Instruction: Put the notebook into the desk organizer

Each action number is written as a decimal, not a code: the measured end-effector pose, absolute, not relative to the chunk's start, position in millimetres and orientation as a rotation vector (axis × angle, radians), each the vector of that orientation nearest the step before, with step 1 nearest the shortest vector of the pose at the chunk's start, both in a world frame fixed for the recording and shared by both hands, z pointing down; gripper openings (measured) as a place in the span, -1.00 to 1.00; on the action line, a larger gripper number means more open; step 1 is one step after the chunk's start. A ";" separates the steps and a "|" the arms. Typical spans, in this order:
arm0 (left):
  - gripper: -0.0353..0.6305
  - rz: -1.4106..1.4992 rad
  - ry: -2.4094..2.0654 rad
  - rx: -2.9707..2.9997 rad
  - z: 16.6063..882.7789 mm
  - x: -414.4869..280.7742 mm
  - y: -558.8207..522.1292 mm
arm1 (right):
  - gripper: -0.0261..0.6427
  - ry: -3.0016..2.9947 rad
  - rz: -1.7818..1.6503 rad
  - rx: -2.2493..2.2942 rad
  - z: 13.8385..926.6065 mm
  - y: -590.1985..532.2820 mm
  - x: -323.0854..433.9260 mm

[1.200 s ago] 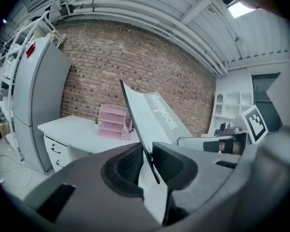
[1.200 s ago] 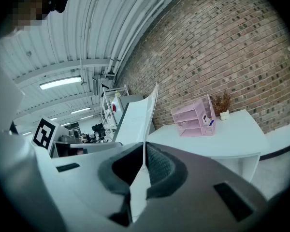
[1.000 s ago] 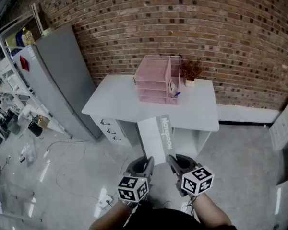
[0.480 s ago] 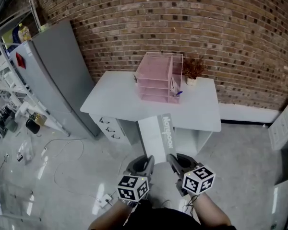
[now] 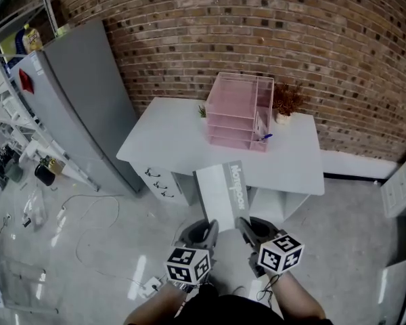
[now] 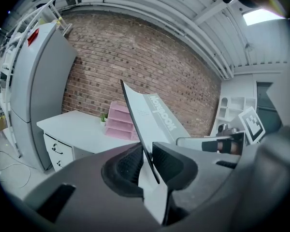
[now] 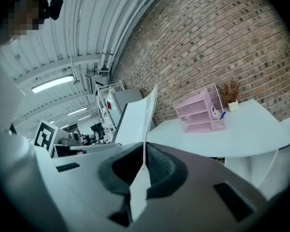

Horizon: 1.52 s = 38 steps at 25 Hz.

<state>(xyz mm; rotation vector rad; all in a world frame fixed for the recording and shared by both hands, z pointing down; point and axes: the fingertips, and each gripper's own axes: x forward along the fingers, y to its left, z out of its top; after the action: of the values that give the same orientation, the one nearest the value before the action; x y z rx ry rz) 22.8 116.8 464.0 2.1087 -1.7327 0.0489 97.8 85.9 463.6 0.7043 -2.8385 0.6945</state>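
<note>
White, the one notebook [image 5: 223, 191] was gripped at its near edge by the left tongs [image 5: 206, 227] and the right tongs [image 5: 246, 225], well apart from one pink desk organizer [image 5: 235, 110] on one table [image 5: 166, 141].

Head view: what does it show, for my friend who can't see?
The left gripper and right gripper hold a white notebook above the floor, short of a white desk. A pink desk organizer stands on the desk near a brick wall; a grey fridge is at the left.

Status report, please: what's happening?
Holding: left gripper and right gripper both shut on notebook. In the air, short of desk. Pink desk organizer ahead; nothing seen between.
</note>
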 end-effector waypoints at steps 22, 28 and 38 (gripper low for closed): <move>-0.71 0.050 -1.671 2.129 481.2 -116.4 55.5 | -0.88 -2.786 0.746 0.718 483.7 22.0 -43.2; -0.71 0.053 -1.695 2.091 488.6 -130.7 41.9 | -0.88 -2.771 0.799 0.653 493.7 4.0 -60.3; -0.71 0.074 -1.725 2.005 509.1 -131.9 -22.1 | -0.88 -2.730 0.896 0.558 516.4 -65.7 -64.7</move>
<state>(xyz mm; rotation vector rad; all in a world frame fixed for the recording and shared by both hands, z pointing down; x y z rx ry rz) -131.9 -22.1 509.1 2.0050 -1.7253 0.0745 -64.7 -65.7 516.4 0.5584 -2.7297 0.8962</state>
